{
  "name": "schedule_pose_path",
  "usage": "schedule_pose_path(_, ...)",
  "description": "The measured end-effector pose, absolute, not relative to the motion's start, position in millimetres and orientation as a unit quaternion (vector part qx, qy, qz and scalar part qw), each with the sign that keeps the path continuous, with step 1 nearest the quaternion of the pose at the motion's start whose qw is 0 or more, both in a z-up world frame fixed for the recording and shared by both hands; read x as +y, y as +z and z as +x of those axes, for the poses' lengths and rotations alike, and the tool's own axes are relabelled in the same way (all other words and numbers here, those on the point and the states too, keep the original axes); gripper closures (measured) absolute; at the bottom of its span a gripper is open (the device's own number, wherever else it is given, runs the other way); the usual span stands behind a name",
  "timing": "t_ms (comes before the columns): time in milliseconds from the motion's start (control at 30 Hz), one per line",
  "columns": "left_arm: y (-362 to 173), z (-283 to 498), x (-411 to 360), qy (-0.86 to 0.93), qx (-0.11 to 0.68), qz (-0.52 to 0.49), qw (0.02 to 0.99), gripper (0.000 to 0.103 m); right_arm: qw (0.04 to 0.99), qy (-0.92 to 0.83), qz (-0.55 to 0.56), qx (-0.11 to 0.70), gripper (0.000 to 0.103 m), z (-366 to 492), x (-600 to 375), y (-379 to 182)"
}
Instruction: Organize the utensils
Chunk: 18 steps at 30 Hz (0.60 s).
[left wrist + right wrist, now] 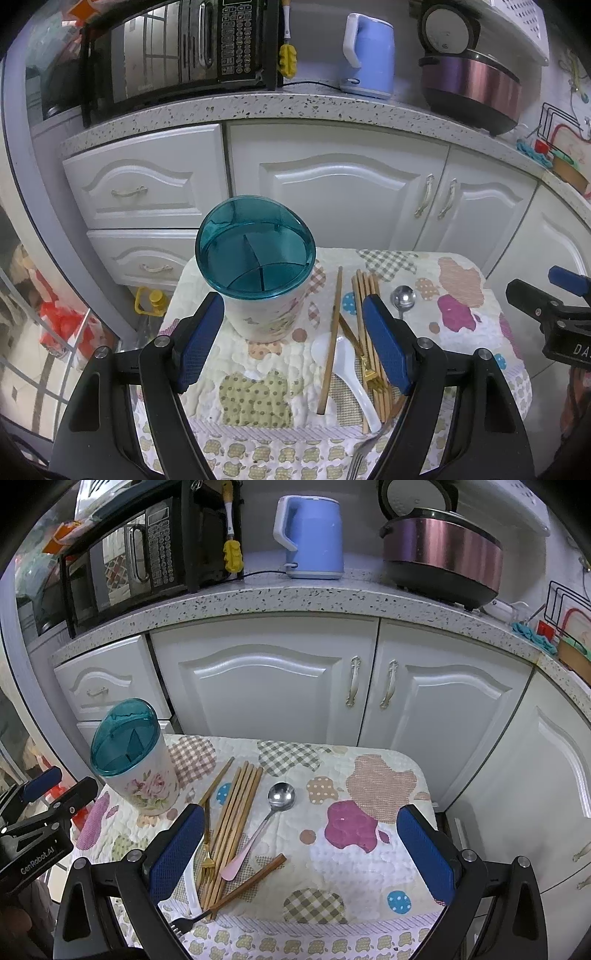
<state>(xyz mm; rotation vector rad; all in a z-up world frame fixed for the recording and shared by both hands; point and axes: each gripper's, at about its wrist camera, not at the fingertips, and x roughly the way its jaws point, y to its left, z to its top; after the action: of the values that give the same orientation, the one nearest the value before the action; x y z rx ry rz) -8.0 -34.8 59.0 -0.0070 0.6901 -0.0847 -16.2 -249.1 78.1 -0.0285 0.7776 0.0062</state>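
A floral utensil holder (266,310) with a teal divided lid (255,246) stands upright on the quilted table (461,332), left of centre; it also shows in the right wrist view (144,779). Beside it lie several wooden chopsticks (236,812), a steel spoon with a pink handle (273,812), a gold fork (207,853), a white spoon (351,376), a black fork (184,921) and a brown chopstick (255,880). My left gripper (293,343) is open, in front of the holder. My right gripper (301,853) is open and empty above the utensils.
White cabinets (266,686) stand behind the table under a speckled counter (295,598) with a microwave (125,561), blue kettle (312,535) and rice cooker (443,554). A yellow-capped bottle (151,301) sits on the floor to the left.
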Motion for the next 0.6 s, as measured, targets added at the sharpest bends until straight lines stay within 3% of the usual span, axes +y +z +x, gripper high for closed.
schedule_pose_path(600, 55.8, -8.6, -32.9, -0.041, 0.343, -0.009, 0.939, 0.025, 0.921, 0.006, -0.006, 0.391, 0.0, -15.1, -248.3, 75.5)
